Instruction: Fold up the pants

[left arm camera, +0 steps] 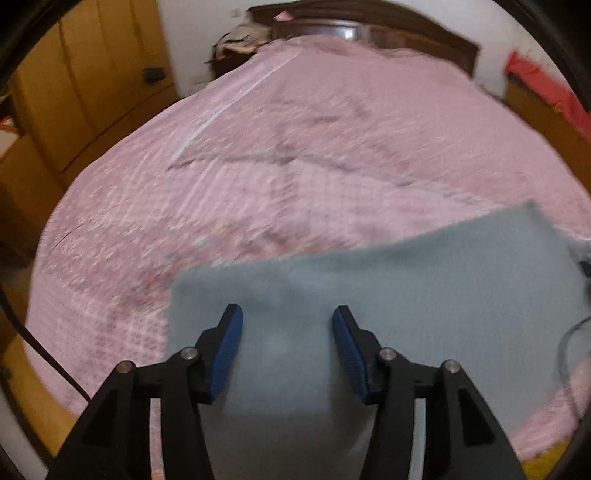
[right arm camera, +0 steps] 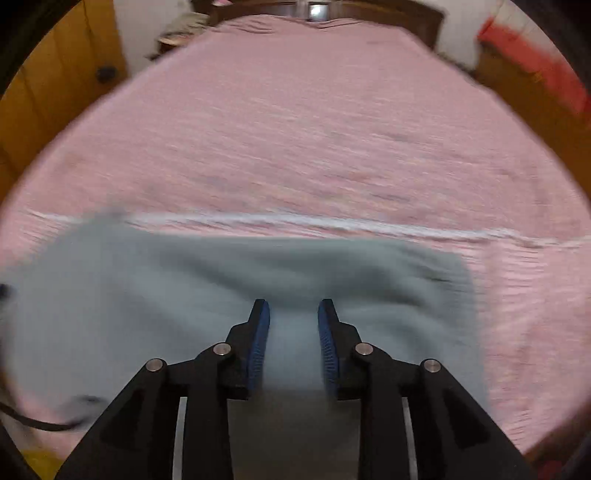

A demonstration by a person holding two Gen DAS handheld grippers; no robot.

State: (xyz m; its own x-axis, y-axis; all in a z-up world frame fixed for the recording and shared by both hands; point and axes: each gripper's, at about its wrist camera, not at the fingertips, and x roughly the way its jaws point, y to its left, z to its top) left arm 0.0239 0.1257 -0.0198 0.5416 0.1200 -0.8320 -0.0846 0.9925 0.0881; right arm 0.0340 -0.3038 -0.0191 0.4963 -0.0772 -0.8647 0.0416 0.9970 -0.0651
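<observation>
Grey-blue fleece fills the lower half of both views: the pants [left arm camera: 388, 295] lie folded into a flat rectangle on the pink bedspread [left arm camera: 258, 184] near the foot of the bed, and both pictures are smeared with blur. My left gripper [left arm camera: 287, 334] hangs over the near left part of the cloth, its blue pads [left arm camera: 229, 350] well apart with nothing pinched between them, only the fabric showing below the gap. My right gripper [right arm camera: 293, 325] hovers over the near edge of the pants [right arm camera: 221, 295], its jaws parted more narrowly than the left's and, as far as the blur allows, clamping nothing. No brand, label or writing can be read anywhere; the fleece is plain and the bedspread's small pattern is too blurred to make out. A pale stripe [right arm camera: 332, 223] runs across the bedspread just beyond the far edge of the pants. At the head of the bed stands a dark wooden headboard [left arm camera: 388, 33], with a heap of light cloth [left arm camera: 240, 40] beside its left end. Yellow-brown wooden furniture [left arm camera: 85, 85] sits along the left, something red [left arm camera: 546, 92] on more wood to the right. A dark cable [left arm camera: 40, 354] trails across the bed's left edge, and nothing lies on the pants themselves.
</observation>
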